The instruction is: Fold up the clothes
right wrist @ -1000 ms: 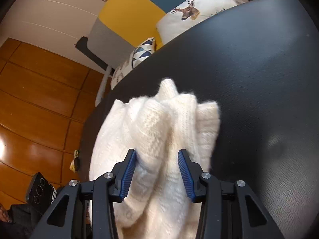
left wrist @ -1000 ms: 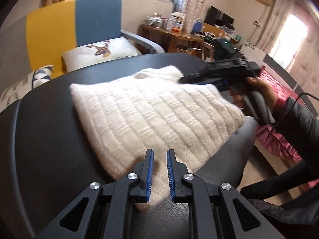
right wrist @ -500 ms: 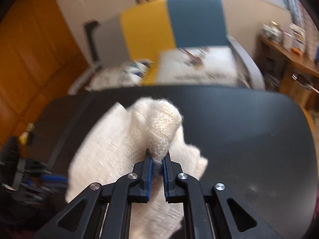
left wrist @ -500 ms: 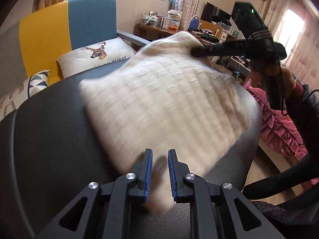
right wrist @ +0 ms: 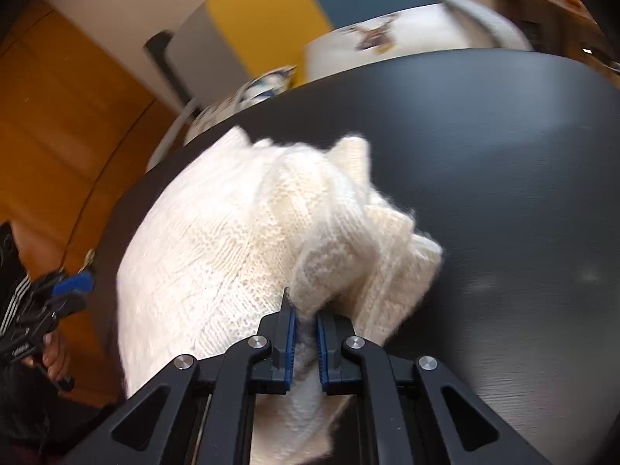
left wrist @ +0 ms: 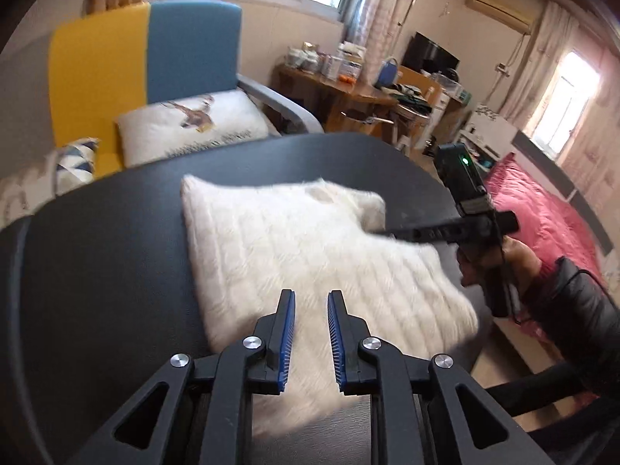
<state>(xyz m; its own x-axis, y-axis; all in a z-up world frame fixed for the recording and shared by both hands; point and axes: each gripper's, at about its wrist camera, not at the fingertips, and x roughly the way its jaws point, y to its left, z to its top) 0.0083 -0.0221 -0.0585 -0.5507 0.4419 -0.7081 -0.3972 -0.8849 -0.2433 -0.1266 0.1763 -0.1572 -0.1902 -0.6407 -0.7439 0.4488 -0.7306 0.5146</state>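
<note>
White knit sweater (left wrist: 310,255) is seen lying folded on the black table (left wrist: 108,240). A bunched fold is pinched between the clenched jaws of the right gripper (right wrist: 304,319). The left gripper (left wrist: 310,310) is held over the near edge, jaws slightly apart; knit lies between, pads not seen pressing.

Counts on and around the table

One sweater (left wrist: 310,255), one table (left wrist: 108,252), two grippers (left wrist: 311,302) (right wrist: 304,316), two cushions (left wrist: 193,124) (left wrist: 75,159), one armchair (left wrist: 147,54).
</note>
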